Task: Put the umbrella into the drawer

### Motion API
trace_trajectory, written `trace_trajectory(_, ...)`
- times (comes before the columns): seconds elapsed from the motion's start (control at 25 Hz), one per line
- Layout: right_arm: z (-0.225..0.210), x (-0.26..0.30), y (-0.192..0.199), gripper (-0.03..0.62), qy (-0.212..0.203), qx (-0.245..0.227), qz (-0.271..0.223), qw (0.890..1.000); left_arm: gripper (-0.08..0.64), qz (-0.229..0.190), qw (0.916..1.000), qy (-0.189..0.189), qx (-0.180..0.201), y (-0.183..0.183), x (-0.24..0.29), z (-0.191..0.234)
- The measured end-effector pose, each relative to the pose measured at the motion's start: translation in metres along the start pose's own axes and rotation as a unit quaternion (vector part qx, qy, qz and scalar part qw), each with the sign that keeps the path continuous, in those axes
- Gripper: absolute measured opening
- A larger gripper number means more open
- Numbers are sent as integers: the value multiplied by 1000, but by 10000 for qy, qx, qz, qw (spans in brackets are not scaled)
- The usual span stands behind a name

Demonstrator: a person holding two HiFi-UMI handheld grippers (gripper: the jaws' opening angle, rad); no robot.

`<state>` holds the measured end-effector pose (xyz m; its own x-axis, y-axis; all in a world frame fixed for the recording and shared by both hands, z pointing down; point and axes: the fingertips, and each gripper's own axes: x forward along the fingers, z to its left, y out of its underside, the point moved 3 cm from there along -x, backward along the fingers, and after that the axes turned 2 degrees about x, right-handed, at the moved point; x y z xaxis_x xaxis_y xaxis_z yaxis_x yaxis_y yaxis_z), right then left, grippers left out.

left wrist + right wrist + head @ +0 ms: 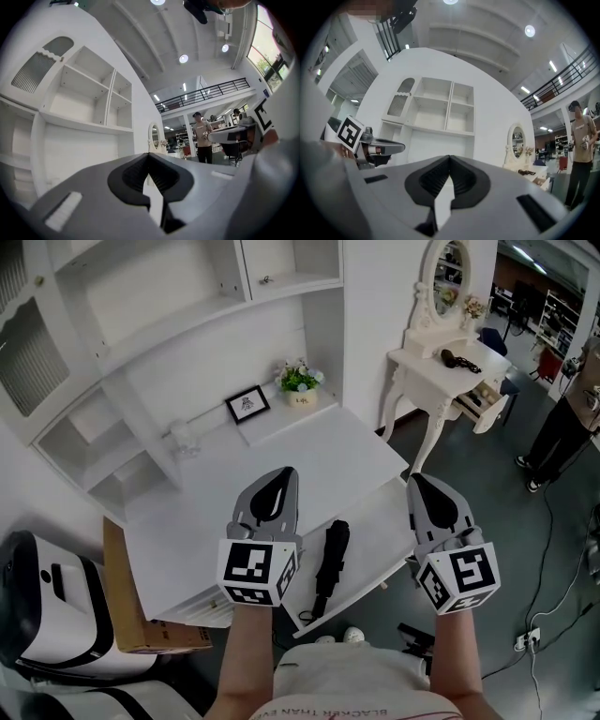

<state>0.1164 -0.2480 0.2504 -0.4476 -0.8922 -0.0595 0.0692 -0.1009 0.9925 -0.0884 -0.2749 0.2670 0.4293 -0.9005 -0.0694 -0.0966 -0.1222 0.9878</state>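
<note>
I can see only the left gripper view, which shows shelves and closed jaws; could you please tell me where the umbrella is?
Observer: The black folded umbrella lies in the open drawer at the front of the white desk.
Operator: Thank you. Is the right hand-held gripper holding anything?
Observer: No. The right hand-held gripper is shut with nothing between its jaws.
Operator: And what stands on the desk?
Observer: A small picture frame and a flower pot stand at the back, near the wall.
</note>
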Motion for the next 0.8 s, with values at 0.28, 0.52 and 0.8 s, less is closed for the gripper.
trace_trajectory(0.28,2,3,-19,8,-132,-130,-116,9998,9,-572,9983,-93,58,-27,-13,10)
trace_trajectory(0.52,5,3,-26,8,-170,-241,-155,9994,9,-771,9968,-138,128,-42,-19,12)
trace_trajectory(0.8,5,3,-20,6,-131,-274,-68,9995,9,-729,9961,-97,490,-42,-18,5)
